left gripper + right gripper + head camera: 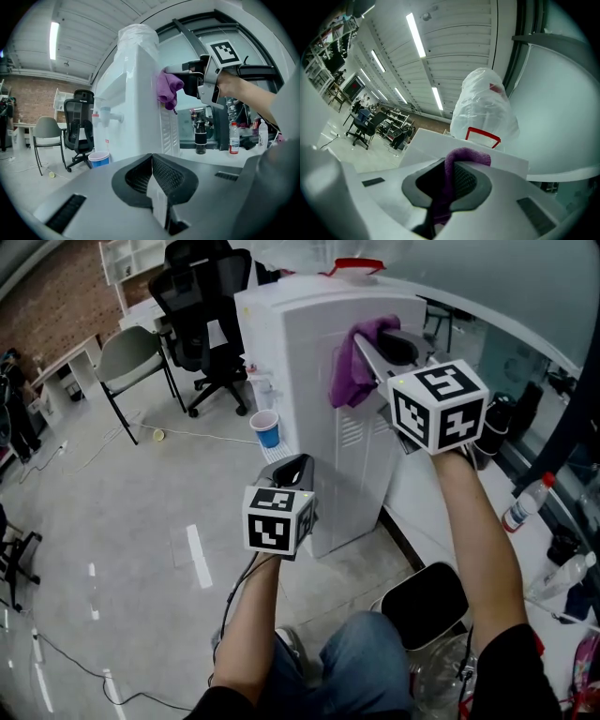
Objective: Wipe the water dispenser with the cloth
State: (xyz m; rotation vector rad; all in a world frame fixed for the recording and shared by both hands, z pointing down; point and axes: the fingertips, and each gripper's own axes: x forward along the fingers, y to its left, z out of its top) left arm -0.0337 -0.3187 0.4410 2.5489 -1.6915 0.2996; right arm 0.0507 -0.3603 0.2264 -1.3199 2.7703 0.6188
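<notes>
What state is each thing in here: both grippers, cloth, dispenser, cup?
Right gripper: shut on the cloth.
Left gripper: shut, empty, apart from the dispenser.
Cloth: pinched, against the dispenser's upper side, loose end hanging.
Dispenser: upright, with a plastic-wrapped bottle on top.
Cup: upright, below the taps.

A glossy grey floor [122,512] runs to a brick wall [42,306], with white shelves [131,254] beside it. A black office chair [206,296] and a grey chair [127,357] stand near a desk [70,357]. Long strip lights [417,35] line the ribbed ceiling [459,42].
</notes>
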